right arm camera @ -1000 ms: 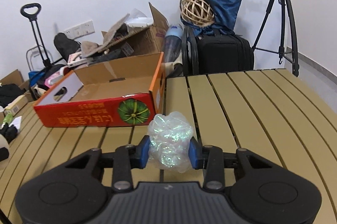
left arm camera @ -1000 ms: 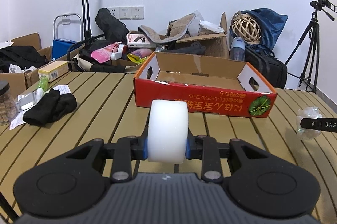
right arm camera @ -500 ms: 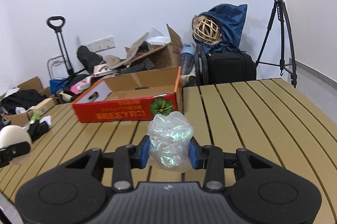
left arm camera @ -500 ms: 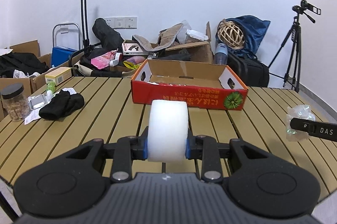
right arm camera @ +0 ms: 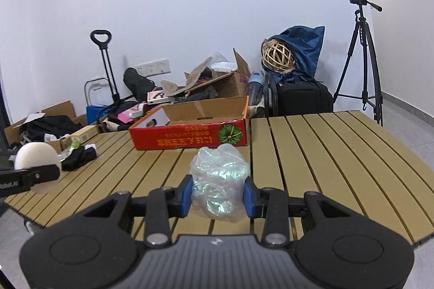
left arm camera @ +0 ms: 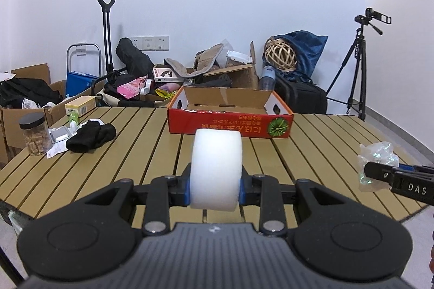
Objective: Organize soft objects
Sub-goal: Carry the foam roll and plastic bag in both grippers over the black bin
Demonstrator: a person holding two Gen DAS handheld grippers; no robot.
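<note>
Left gripper (left arm camera: 215, 188): fingers closed on a white foam roll (left arm camera: 216, 168), held above the slatted counter (left arm camera: 130, 153) at lower centre of frame. Right gripper (right arm camera: 218, 198): fingers closed on a crumpled iridescent plastic wad (right arm camera: 218, 183), lower centre. Red cardboard box (left arm camera: 230, 123) sits open on the counter, mid-frame, its printed text upside down. Right gripper's finger reads "DAS" at right edge of the left view.
</note>
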